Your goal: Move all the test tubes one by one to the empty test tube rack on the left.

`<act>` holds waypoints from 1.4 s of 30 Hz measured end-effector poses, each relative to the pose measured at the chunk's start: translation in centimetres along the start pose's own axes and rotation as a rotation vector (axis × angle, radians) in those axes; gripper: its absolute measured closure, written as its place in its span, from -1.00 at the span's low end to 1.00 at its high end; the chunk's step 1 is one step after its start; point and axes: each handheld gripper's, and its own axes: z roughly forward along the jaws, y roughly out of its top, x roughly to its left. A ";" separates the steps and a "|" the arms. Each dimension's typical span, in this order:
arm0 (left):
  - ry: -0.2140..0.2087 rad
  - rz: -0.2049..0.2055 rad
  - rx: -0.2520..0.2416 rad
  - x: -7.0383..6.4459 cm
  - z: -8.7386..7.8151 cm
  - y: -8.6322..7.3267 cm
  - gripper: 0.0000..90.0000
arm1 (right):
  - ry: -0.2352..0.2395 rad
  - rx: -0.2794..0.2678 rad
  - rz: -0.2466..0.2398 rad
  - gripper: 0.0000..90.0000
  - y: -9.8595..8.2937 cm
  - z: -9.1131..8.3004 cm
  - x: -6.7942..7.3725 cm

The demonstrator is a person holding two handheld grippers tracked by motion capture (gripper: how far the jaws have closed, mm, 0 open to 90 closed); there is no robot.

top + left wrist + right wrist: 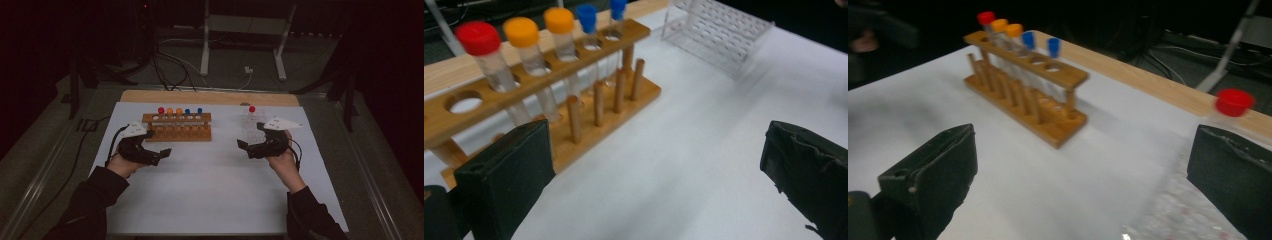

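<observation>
A wooden tube rack (pixel 176 126) stands at the back left of the white table and holds tubes with red (pixel 478 37), orange (pixel 521 31) and blue (pixel 586 12) caps. One end hole (pixel 466 105) of it is empty. To its right, a clear plastic rack (pixel 248 124) holds one red-capped tube (pixel 252 109). My left gripper (pixel 161 154) hovers open just in front of the wooden rack (pixel 574 85), its jaws wide apart with nothing between them (pixel 649 165). My right gripper (pixel 245 148) is open too, beside the clear rack (pixel 1178 210), and holds nothing (pixel 1080 165).
A white sheet (pixel 210 185) covers the table, with a bare wooden strip (pixel 210 96) along the far edge. Behind the table are a metal stand (pixel 242 30) and cables (pixel 170 70) on the floor. Open white surface lies between and in front of the grippers.
</observation>
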 end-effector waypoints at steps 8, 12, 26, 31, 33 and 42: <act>-0.061 0.018 0.009 -1.3 0.5 -1.3 -0.97 | -0.056 0.006 0.021 -1.00 0.3 0.4 -2.9; -0.074 0.030 0.008 -1.5 0.5 -1.7 -0.97 | -0.073 0.013 0.031 -1.00 0.3 0.8 -4.1; -0.086 0.034 0.004 -2.0 0.4 -1.9 -0.97 | -0.145 0.061 0.046 -0.89 0.0 3.0 -7.2; -0.089 0.037 0.007 -2.1 0.4 -1.9 -0.97 | -0.169 0.083 0.054 -0.65 -0.2 3.8 -8.0; -0.090 0.037 0.008 -2.1 0.4 -2.0 -0.97 | -0.165 0.093 0.061 -0.54 -0.3 4.1 -8.3; -0.091 0.031 0.010 -2.0 0.4 -2.1 -0.97 | -0.155 0.130 0.063 0.14 -0.4 5.7 -9.4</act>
